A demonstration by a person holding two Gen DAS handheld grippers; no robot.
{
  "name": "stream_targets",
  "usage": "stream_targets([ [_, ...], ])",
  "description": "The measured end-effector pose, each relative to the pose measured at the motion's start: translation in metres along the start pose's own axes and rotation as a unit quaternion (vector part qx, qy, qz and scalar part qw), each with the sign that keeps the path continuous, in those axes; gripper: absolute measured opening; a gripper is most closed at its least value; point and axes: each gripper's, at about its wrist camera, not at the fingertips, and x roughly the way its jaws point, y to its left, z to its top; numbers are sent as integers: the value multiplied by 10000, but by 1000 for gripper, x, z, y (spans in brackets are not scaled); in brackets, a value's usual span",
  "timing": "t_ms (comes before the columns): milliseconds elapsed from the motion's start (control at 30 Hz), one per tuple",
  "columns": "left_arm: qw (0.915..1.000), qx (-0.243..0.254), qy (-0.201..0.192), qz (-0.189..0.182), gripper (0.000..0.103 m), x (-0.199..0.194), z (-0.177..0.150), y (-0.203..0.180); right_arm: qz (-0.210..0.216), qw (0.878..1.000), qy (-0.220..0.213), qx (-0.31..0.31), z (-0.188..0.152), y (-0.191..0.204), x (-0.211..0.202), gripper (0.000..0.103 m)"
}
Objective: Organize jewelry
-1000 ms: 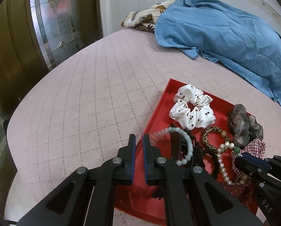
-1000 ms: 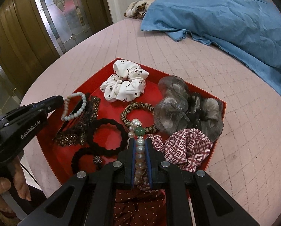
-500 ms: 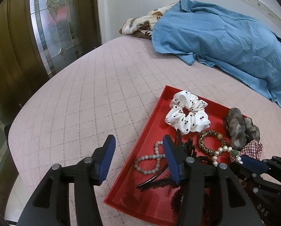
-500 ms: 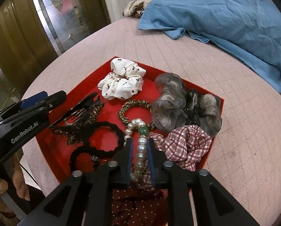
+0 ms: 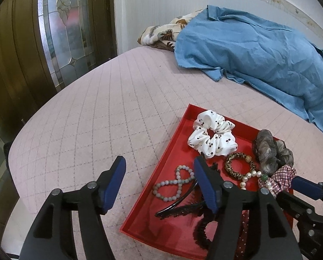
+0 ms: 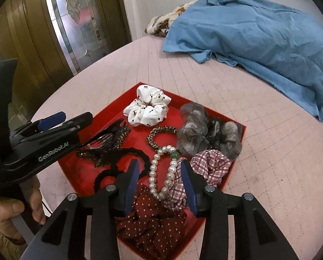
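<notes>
Red tray [image 6: 237, 160] — pearl bracelet [image 6: 161, 173] looped, green bead, pale-bead bracelet [image 5: 172, 184] figure-eight

Left gripper [image 5: 159, 182] w/ blue pads, jaws just been opening, nothing b/w them, straddling the left rim of the shallow red rectangular tray [image 5: 161, 166]. Pale grey-green bead bracelet [image 5: 173, 184] lies in the tray near that rim, twisted into a figure-8. White dotted fabric scrunchie [image 5: 212, 137] sits at the tray's far end.

Soft even daylight, fisheye-warped edges
</notes>
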Motion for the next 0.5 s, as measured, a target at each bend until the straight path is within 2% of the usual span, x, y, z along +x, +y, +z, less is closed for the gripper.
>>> stream_targets([
  [333,9998,-46,-204,39,71,-10,-2,2,-269,9994,-230,36,-17,-6,-26,58],
  [500,9973,147,-609,378,80,-25,-4,-7,-389,9987,-286,155,-27,-16,-35,63],
])
